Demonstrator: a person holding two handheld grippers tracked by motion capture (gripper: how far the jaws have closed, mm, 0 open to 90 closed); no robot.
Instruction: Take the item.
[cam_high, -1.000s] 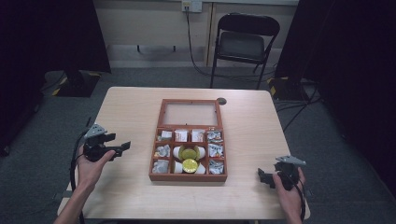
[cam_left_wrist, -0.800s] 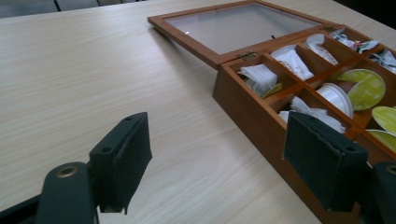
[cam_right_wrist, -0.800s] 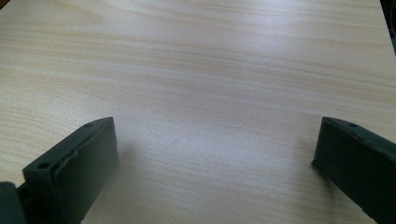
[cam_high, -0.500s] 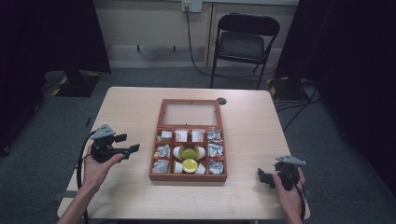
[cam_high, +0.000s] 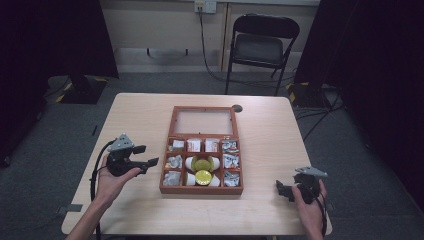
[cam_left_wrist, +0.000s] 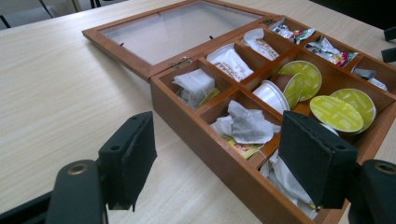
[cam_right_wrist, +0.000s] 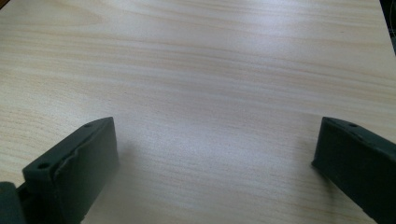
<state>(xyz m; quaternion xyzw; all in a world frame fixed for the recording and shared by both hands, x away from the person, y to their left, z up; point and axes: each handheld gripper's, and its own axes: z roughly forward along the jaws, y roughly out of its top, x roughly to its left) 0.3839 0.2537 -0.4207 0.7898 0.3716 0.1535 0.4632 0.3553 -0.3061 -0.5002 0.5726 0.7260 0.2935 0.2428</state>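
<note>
A wooden box (cam_high: 202, 190) sits mid-table, its glass lid (cam_high: 202, 121) lying flat behind it. Its compartments hold tea bags (cam_left_wrist: 194, 86), yellow-topped capsules (cam_left_wrist: 336, 112) and foil packets (cam_left_wrist: 327, 49). My left gripper (cam_high: 147, 155) hovers just left of the box and points at it. In the left gripper view its jaws (cam_left_wrist: 219, 158) stand apart with the box's near corner (cam_left_wrist: 201, 135) beyond them. They have just been closing, with nothing between them. My right gripper (cam_high: 282, 189) rests near the table's front right, open (cam_right_wrist: 215, 158) over bare wood.
The light wooden table (cam_high: 280, 130) has free room on both sides of the box. A small dark disc (cam_high: 237, 108) lies beside the lid's far right corner. A folding chair (cam_high: 260, 47) stands beyond the table's far edge.
My left gripper has moved right toward the box and risen a little. Its jaws stand narrower than before. The right gripper has stayed in place.
</note>
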